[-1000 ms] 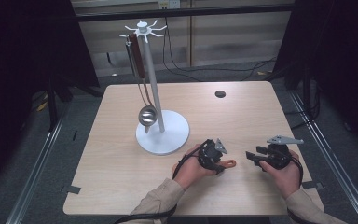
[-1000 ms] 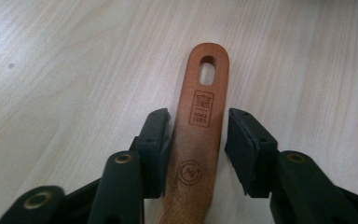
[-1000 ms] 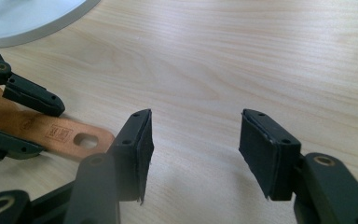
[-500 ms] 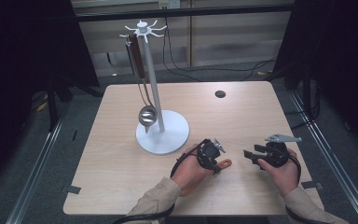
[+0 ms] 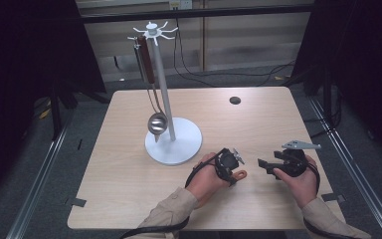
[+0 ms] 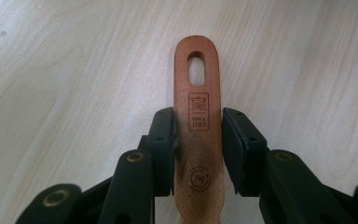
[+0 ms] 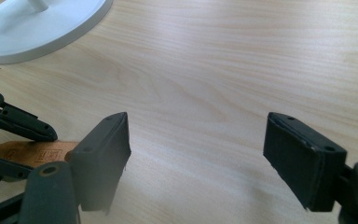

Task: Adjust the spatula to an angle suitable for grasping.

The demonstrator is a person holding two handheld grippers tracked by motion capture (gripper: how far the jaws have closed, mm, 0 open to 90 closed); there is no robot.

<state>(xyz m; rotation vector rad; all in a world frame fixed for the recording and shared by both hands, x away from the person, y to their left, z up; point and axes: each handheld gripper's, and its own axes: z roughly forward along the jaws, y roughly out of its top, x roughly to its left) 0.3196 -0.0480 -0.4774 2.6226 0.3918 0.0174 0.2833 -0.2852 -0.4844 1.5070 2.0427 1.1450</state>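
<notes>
left gripper [image 6: 198, 151] clamps wooden handle [image 6: 198, 112] — table

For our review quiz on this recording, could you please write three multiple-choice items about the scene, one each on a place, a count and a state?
1. Where does the ladle hang?
A. on the white stand
B. from the table's edge
C. from the right gripper

2. How many engraved marks show on the wooden handle in the left gripper view?
A. none
B. two
C. five

3. How do the two grippers stand?
A. both open
B. the left gripper closed on the handle, the right open
C. the right closed on the handle, the left open

Answers:
1 A: its bowl hangs just above the stand's round base.
2 B: a crest with "since 1905" and a round stamp.
3 B: the left pads press the handle's sides; the right jaws stand wide apart over bare table.
</notes>
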